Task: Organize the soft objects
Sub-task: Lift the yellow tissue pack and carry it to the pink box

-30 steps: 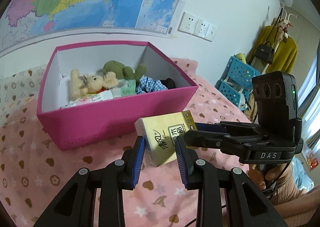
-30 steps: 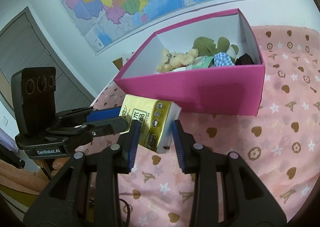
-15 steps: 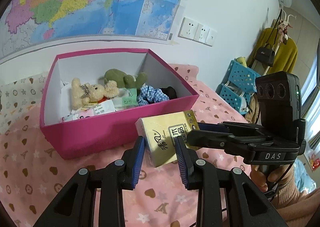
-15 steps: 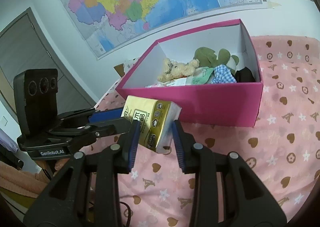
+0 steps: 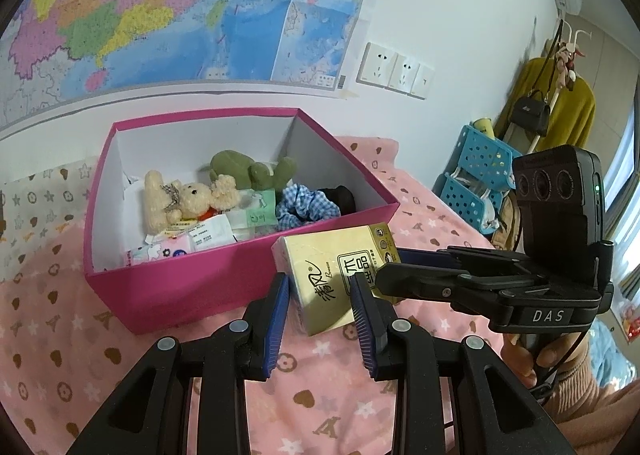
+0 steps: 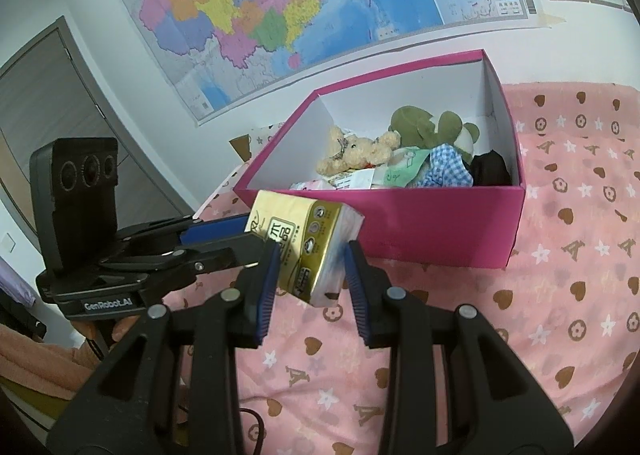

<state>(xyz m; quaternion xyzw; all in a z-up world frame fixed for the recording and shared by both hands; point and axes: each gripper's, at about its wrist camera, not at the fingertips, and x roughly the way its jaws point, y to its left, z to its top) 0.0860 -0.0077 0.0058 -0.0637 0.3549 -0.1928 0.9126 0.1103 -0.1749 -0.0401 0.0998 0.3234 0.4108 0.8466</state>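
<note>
Both grippers close on one gold tissue pack (image 5: 336, 283), lifted clear of the pink bedspread (image 5: 80, 355) just near of the box. The left gripper (image 5: 320, 319) has its blue pads narrowed on the pack's near left end. In its own view the right gripper (image 6: 310, 279) pinches the pack's white end between narrowed pads; seen from the left view it comes in from the right, its fingers (image 5: 416, 279) on the pack's right end. A hand (image 5: 524, 359) holds that gripper's handle low at the right.

Just beyond the pack stands the open pink box (image 5: 192, 287), its near wall close behind the pack. Inside lie a cream teddy bear (image 5: 188, 199) at the left, a green plush (image 5: 248, 171) behind it, a blue checked cloth (image 5: 304, 207) and something black (image 5: 340, 195) at the right, with small packets (image 5: 200, 235) along the near side.

Far back, a map (image 5: 180, 3) hangs on the white wall with sockets (image 5: 392, 67) to its right. Further right are a blue basket rack (image 5: 472, 179) and a yellow garment (image 5: 560, 103).
</note>
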